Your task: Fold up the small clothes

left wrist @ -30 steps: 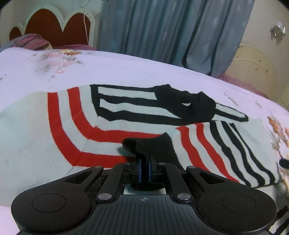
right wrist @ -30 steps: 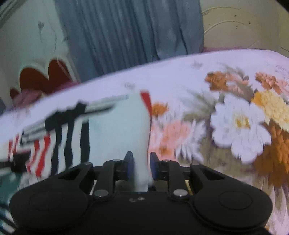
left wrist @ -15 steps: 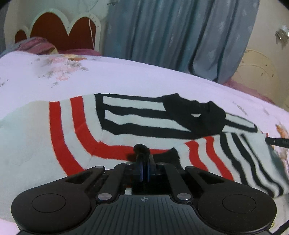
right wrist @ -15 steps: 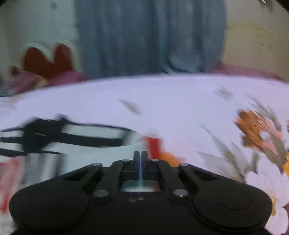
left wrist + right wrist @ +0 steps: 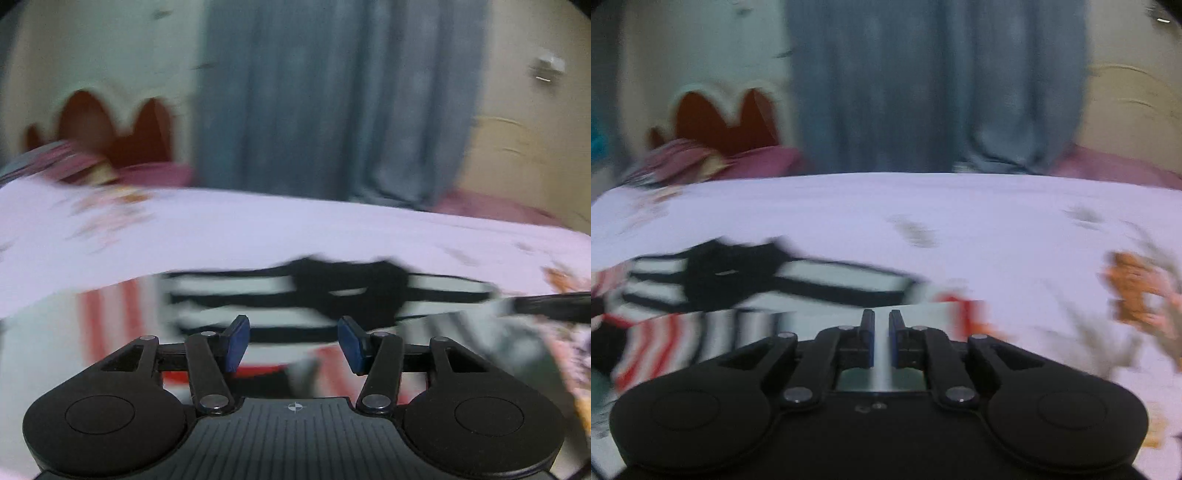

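Observation:
A small knitted sweater (image 5: pixel 229 291) with white, red and black stripes and a black neck part (image 5: pixel 351 291) lies flat on the bed, blurred by motion. My left gripper (image 5: pixel 294 343) hovers over its near edge. Its jaws are opening, with nothing between the blue pads (image 5: pixel 236 341). In the right wrist view the sweater (image 5: pixel 827 280) lies ahead and to the left. My right gripper (image 5: pixel 882 338) is over the sweater's pale right edge. Its jaws are opening to a narrow gap, with pale cloth showing in the gap.
The bed sheet (image 5: pixel 258 229) is pale lilac with orange flowers (image 5: pixel 1134 291) at the right. A red scalloped headboard (image 5: pixel 727 122) and pink pillows (image 5: pixel 701 162) stand at the back left, a blue-grey curtain (image 5: pixel 332 110) behind. A black bar (image 5: pixel 546 306) reaches in from the right.
The left gripper let go of the black sleeve cuff, opened wide and lifted back. The right gripper swung left along the sweater's edge, shut on the pale cloth, then parted slightly.

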Demonstrator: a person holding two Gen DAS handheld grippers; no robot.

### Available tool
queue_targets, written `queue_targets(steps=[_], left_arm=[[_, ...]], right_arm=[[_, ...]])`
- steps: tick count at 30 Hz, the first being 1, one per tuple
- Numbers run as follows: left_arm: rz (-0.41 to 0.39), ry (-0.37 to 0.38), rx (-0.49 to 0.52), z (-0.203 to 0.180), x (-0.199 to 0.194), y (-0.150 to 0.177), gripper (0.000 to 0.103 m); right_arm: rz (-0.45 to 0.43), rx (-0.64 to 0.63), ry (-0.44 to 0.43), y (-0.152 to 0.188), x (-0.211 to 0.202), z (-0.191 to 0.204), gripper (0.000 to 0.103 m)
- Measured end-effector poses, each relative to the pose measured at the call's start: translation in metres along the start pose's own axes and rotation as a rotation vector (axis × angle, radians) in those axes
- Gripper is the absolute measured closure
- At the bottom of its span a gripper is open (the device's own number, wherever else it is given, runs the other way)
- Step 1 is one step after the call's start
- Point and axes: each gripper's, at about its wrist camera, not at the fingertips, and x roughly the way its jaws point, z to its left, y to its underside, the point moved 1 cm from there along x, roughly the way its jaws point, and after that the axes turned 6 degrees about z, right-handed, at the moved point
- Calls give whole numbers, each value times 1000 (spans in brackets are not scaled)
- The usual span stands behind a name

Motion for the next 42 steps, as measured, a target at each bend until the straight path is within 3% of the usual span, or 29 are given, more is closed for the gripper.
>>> queue_targets(steps=[3,7,9,12,14,17,19,20,21,25,32,34,38,41,42], left_arm=[[72,108,36,-36,31,-8,51],[168,118,28,-39,65,0,51],[143,57,48,-22,59,7,51],[131,62,53,0,52,17,52],[133,42,98,-5,52,17,52],[139,6,95,-16,53,14,51],[116,-2,115,-27,44,9,51],[100,15,122,-33,38,9,51],[99,47,123,-39,32,11,51],[140,127,172,-72,31,29,51],[165,122,178,-67,21,40,45],[166,106,189,-70,15,39,45],[121,156,174,-82,2,41,45],[168,144,224,-93,11,56,44],[158,142,230,-93,10,57,44]], right_arm=[[30,-75,-104,4,14,36,89],[78,-106,-119,4,36,44,91],[52,-78,-29,2,30,22,103],[47,88,94,-2,28,-34,103],[56,133,75,-2,29,-52,103],[63,77,108,-3,28,-41,103],[65,69,106,-6,21,-33,87],[49,70,86,-7,15,-29,71],[36,63,75,-4,7,-23,66],[89,37,60,22,-7,-10,72],[75,-40,152,82,-55,7,68],[76,-31,158,84,-62,8,71],[10,9,117,73,-82,16,89],[107,-29,121,84,-64,30,92],[88,-40,134,91,-63,32,92]])
